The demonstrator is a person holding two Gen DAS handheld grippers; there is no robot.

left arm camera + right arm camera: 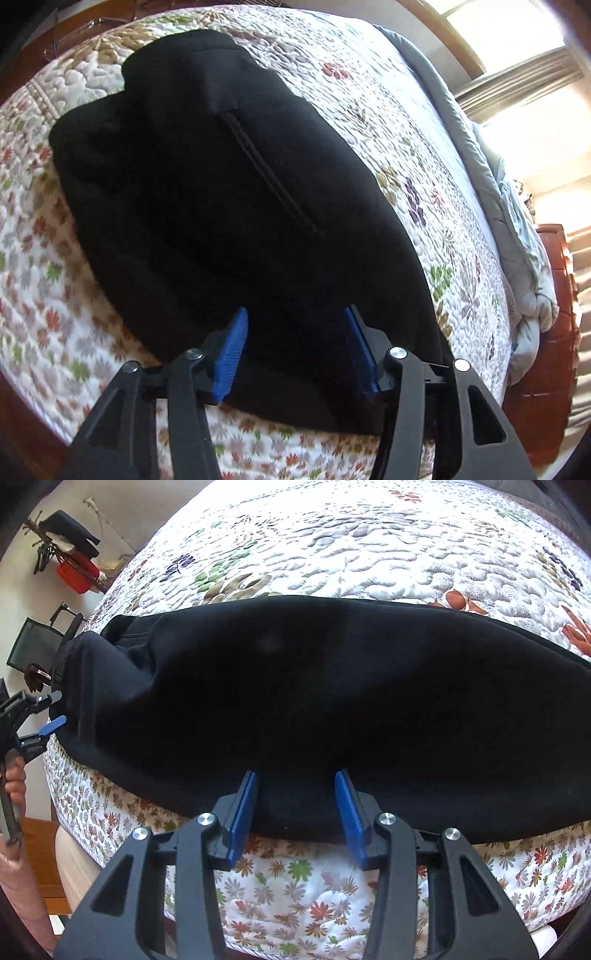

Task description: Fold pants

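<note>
Floral quilt (369, 122), grey duvet (517, 221), folding chair (37, 638).

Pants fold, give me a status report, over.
Left gripper open, right gripper open, nothing gripped. Black pants lie folded on quilt. Nothing in the way.

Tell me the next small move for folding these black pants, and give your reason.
Probably lower both grippers and close them on the near edge. The black pants lie as a long folded band on the floral quilt, and the left gripper and right gripper stand open above that edge, pinching nothing.
</note>
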